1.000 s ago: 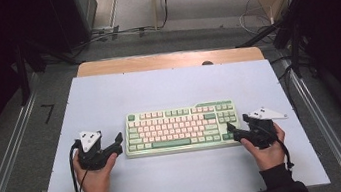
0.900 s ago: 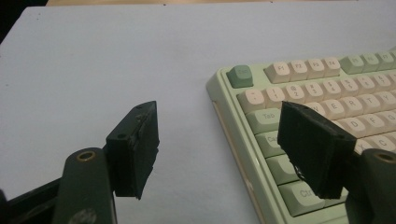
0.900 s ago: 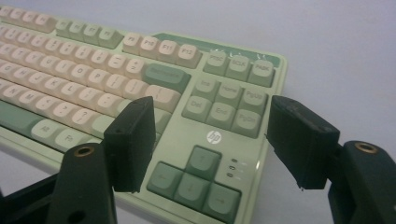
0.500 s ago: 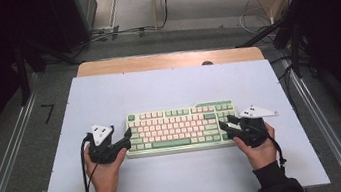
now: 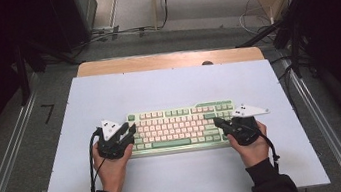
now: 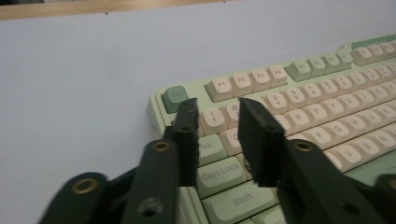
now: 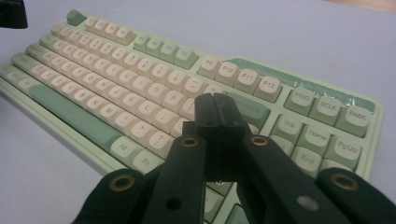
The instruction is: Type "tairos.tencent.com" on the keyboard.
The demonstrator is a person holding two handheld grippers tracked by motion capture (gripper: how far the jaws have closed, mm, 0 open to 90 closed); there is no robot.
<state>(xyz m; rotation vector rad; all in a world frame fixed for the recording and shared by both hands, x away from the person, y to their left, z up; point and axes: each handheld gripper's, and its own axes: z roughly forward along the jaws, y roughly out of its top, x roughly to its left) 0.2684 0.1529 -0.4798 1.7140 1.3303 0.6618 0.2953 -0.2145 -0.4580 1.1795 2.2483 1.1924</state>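
Both grippers moved in over the last sec & now sit over the keyboard [image 5: 183, 127] ends, mid-table; left gripper [image 6: 215, 112] jaws narrowly apart above Tab/1; right gripper [image 7: 217, 105] jaws pressed together, empty; prob about to press keys

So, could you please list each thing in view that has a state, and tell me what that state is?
keyboard: flat on the table, keys up, not lifted.
left gripper: jaws open, over the keyboard's left end, holding nothing.
right gripper: jaws shut together, empty, over the keyboard's right part.
table: bare pale surface around the keyboard.
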